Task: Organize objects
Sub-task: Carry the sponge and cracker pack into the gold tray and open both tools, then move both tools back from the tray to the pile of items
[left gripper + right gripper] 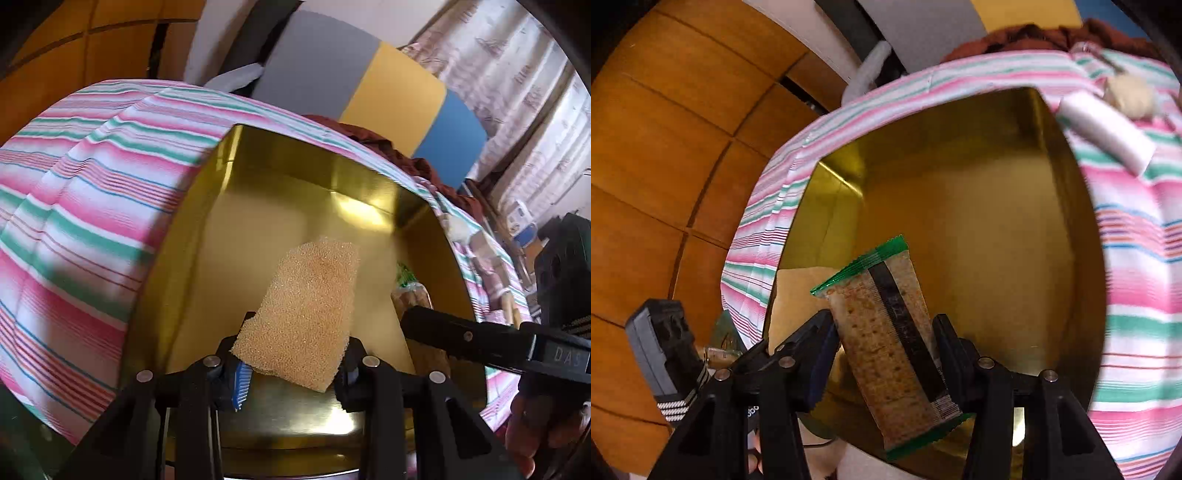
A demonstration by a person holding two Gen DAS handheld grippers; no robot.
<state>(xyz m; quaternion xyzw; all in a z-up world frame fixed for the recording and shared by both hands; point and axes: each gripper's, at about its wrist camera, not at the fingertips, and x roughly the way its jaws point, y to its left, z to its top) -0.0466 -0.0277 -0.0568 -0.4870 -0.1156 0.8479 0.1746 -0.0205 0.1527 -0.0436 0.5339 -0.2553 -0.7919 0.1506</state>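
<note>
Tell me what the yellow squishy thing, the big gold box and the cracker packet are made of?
Sponge: looks like foam, matte, full of tiny holes.
Gold box: probably metal tin, shiny; its walls mirror light.
Cracker packet: thin clear plastic film, glossy, with green zigzag-sealed ends; the crackers show through.

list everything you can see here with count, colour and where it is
sponge: 1, tan, clamped in the left gripper over the tin
cracker packet: 1, clear with green ends, clamped in the right gripper over the tin
tin: 1, gold, open, on the striped cloth
striped cloth: 1, pink, green and white, covering the table
white roll: 1, white, on the cloth beyond the tin
beige lump: 1, beige, beside the white roll
maroon fabric: 1, dark red, far edge of the table
left gripper: 1, black, shut on the sponge
right gripper: 1, black, shut on the packet
</note>
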